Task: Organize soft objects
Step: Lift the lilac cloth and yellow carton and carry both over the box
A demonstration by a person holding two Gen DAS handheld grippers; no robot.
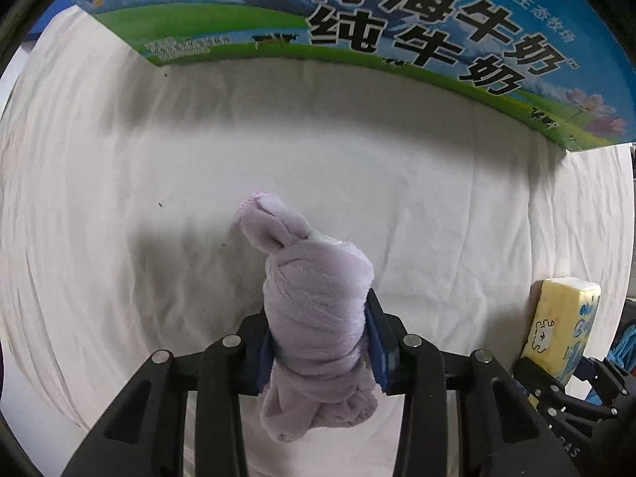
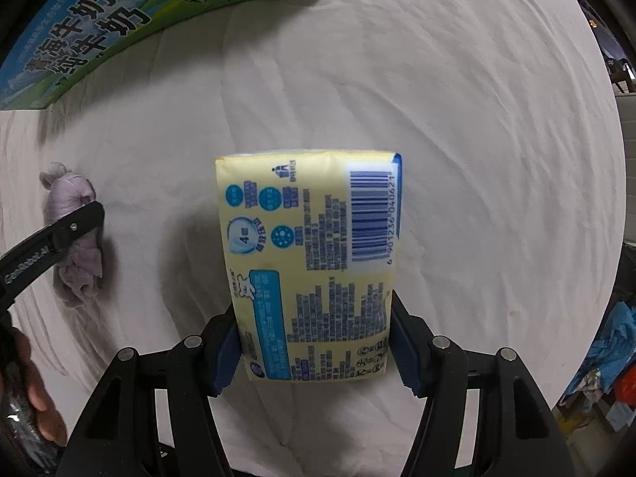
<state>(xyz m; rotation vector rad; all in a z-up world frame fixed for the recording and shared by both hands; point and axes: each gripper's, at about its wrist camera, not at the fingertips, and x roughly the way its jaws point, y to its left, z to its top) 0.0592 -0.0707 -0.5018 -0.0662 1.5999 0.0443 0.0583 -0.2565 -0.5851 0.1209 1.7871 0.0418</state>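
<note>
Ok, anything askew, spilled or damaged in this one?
Nothing stands out. The left hand-held gripper is shut on a rolled lilac fleece cloth, the right hand-held gripper on a yellow plastic tissue pack, intact. The printed cardboard milk carton sits on the wrinkled white sheet.

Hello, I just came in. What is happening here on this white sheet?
A person holds a gripper in each hand. The left gripper is clamped on a rolled lilac fleece cloth, and the right gripper grips a yellow tissue pack. Both are held over the white sheet, near a milk carton box.
</note>
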